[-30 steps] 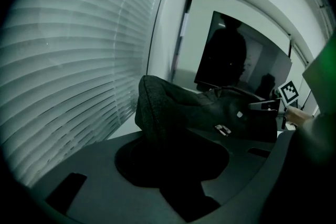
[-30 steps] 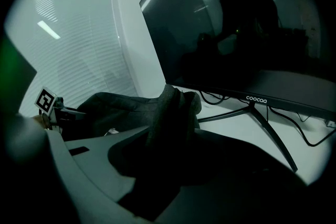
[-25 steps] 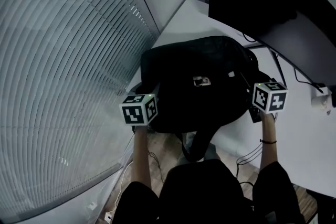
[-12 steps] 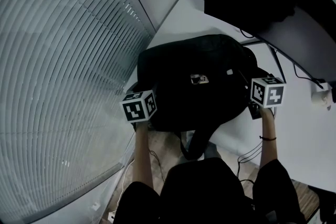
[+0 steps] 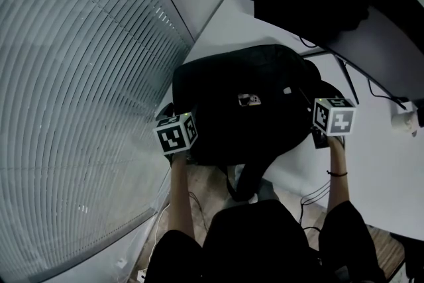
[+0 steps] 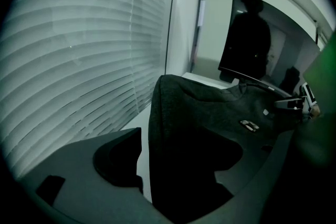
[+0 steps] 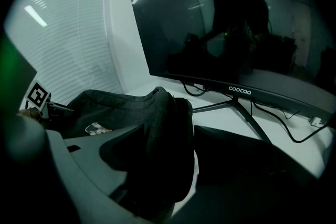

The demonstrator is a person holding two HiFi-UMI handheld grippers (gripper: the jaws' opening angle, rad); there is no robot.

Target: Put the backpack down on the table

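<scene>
Left tool (image 6: 178, 157) and right tool (image 7: 165, 139) release the backpack (image 5: 245, 103) (jaws opening).

The person wears black clothing (image 5: 258, 242) with sleeves that leave the forearms bare and a thin dark band (image 5: 338, 176) on the right wrist, while the grey left tongs (image 6: 191, 160) and right tongs (image 7: 165, 160), jaws opening with the backpack (image 5: 245, 103) between them, each bear a white cube (image 5: 176, 134) printed with black square markers.

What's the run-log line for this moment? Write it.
backpack: on table | left gripper: jaws opening, backpack edge between | right gripper: jaws opening, backpack edge between
</scene>
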